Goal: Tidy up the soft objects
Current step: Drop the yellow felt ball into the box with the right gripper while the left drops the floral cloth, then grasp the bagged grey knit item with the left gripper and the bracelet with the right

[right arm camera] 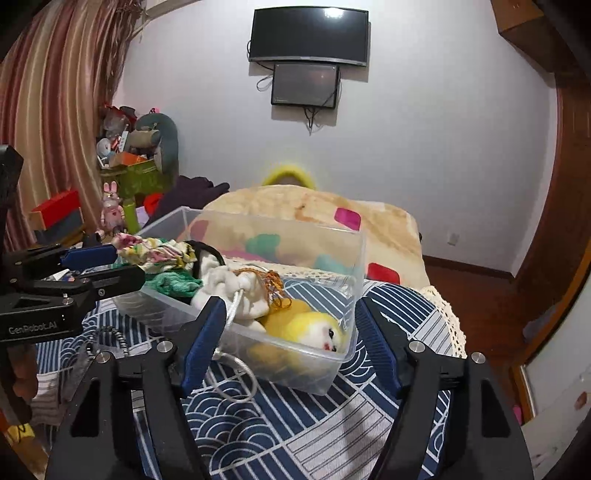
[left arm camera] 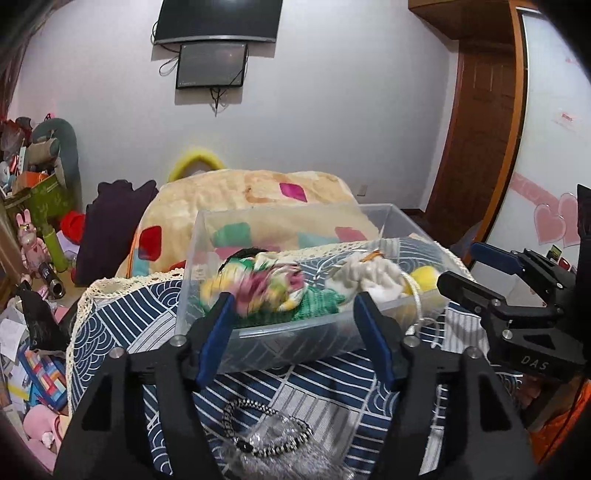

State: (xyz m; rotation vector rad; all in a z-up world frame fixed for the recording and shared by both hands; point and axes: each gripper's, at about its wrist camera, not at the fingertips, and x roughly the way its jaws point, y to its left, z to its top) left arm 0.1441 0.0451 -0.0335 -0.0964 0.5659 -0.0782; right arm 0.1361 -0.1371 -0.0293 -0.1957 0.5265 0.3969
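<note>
Clear rectangular plastic storage bin [left arm camera: 295,332], on the wave-patterned blue bench cloth [left arm camera: 147,321]: held floral fabric bundle [left arm camera: 273,288], white drawstring pouch [right arm camera: 236,291] and yellow plush chick [right arm camera: 295,328]. Left claw [left arm camera: 291,306] stood spread and empty, the bundle just beyond its left finger. Right claw [right arm camera: 288,314] was likewise spread, the chick straight ahead; nearer that end.

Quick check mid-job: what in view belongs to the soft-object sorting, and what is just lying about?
Job:
clear plastic bin
floral cloth
green knit piece
white drawstring pouch
yellow plush toy
beaded cord and silvery pouch, outside the bin

Lying about:
patterned tablecloth
blanket
wall screens
pink rabbit figure
</note>
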